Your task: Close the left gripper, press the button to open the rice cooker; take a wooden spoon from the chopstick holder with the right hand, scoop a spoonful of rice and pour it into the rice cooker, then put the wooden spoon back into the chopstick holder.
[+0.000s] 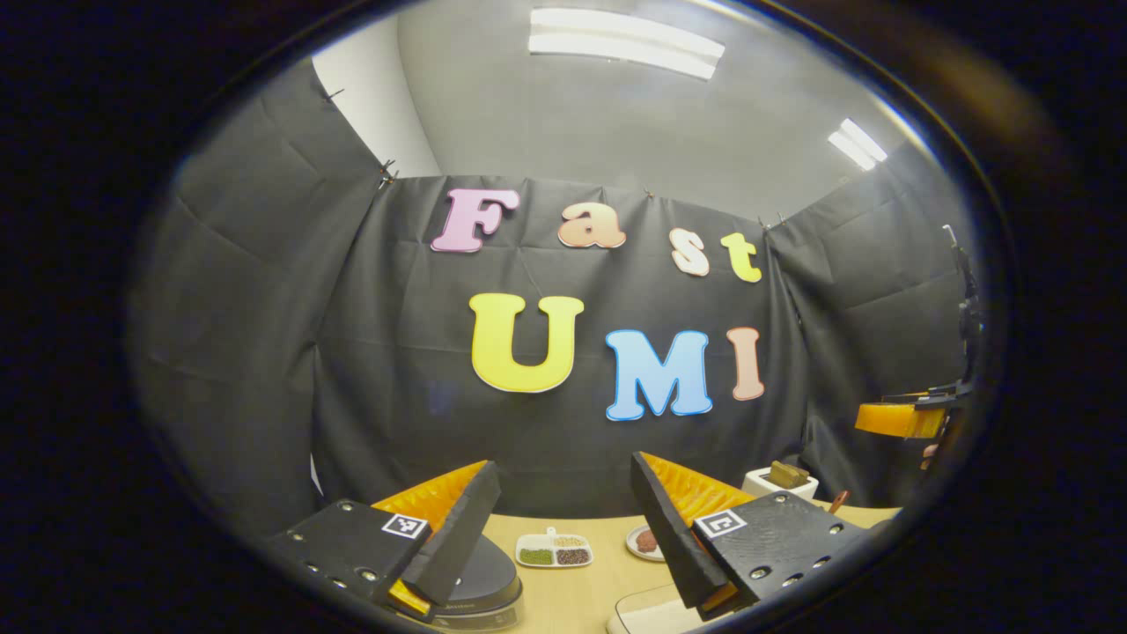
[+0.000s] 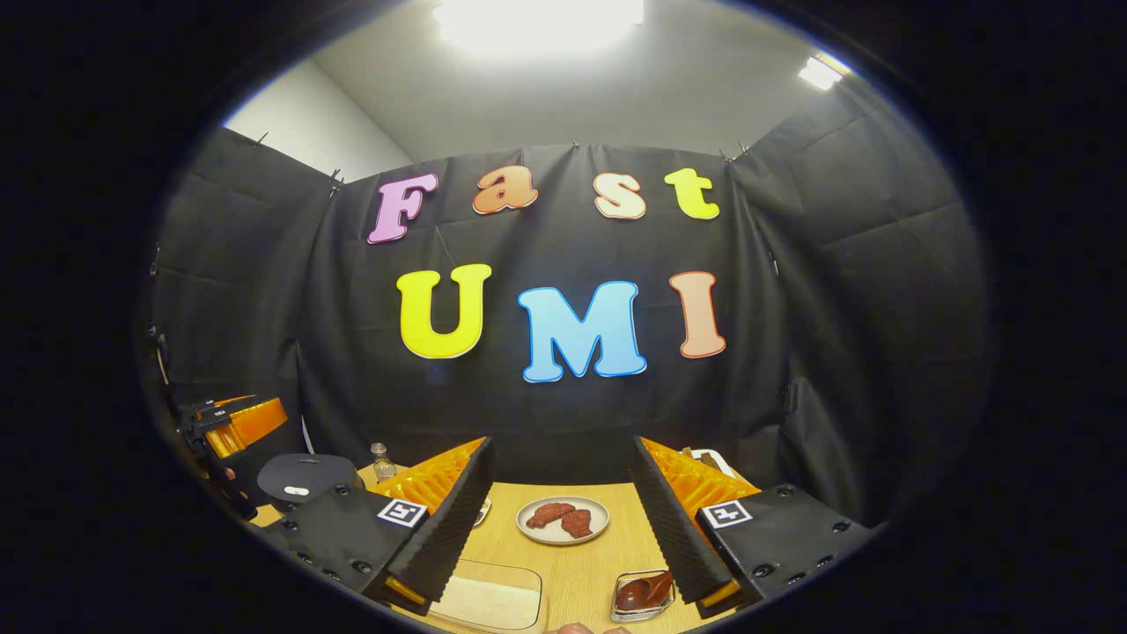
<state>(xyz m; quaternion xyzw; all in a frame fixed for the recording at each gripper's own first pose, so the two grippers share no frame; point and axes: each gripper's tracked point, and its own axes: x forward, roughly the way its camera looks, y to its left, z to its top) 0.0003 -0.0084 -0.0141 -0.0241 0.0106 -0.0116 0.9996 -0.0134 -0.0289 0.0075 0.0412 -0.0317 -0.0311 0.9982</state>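
Both grippers, left and right, hang wide open and empty; cooker lid down, every step ahead.

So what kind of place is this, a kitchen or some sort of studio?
Probably a staged recording booth, not a real kitchen: black cloth walls enclose a wooden table set with a plate of food, a divided dish of beans and a dark rice cooker.

Both views ride high above counter, facing booth's back wall, tilted up; left sits left of right; shared: plate.
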